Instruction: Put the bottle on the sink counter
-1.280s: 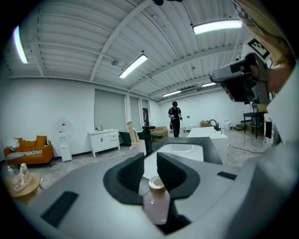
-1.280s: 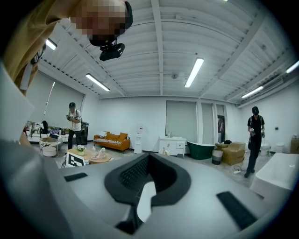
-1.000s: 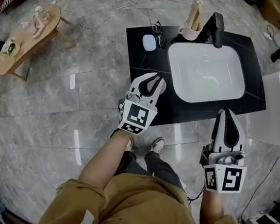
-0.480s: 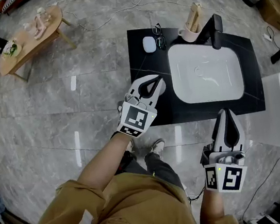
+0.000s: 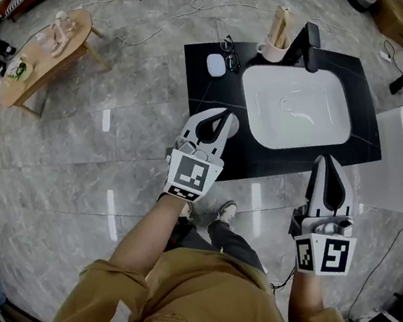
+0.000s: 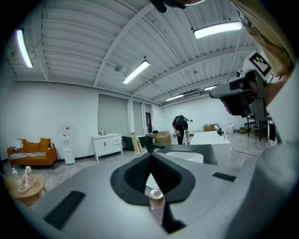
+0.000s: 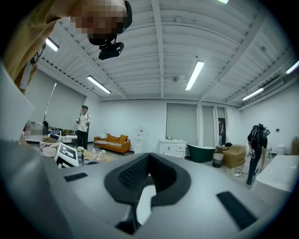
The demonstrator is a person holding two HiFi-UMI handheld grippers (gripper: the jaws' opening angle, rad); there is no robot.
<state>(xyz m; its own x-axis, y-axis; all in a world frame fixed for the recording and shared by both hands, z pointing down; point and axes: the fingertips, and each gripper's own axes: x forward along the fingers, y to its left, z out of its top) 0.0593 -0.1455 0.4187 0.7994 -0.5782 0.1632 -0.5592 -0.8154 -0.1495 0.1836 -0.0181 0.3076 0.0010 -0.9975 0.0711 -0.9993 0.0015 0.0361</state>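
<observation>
Now the left gripper [image 5: 227, 120] has its jaws drawn fully together on the small pink bottle [image 6: 156, 205], which stands upright low between the pads in the left gripper view. Compared with a second ago, the gripper sits a shade higher, with its tips over the black sink counter [image 5: 207, 96] just left of the basin [image 5: 302, 130]. By my reading the bottle is gripped and carried but not yet set down, so lowering and letting go are still to come. The bare strip left of the basin is narrow: the basin's rim lies close on one side and the counter's outer edge on the other, with the front edge just under the gripper's body. Farther back along that strip, left of the basin's far corner, lie a pale rounded case [image 5: 214, 62] and glasses [image 5: 229, 46]. A cup [image 5: 272, 47] and the faucet [image 5: 311, 41] stand behind the basin. That leaves the near half of the strip as the free ground. The right gripper [image 5: 326, 162] has its jaws together on nothing and hangs in front of the basin's near right corner, at the counter's front edge, well out of the way.
</observation>
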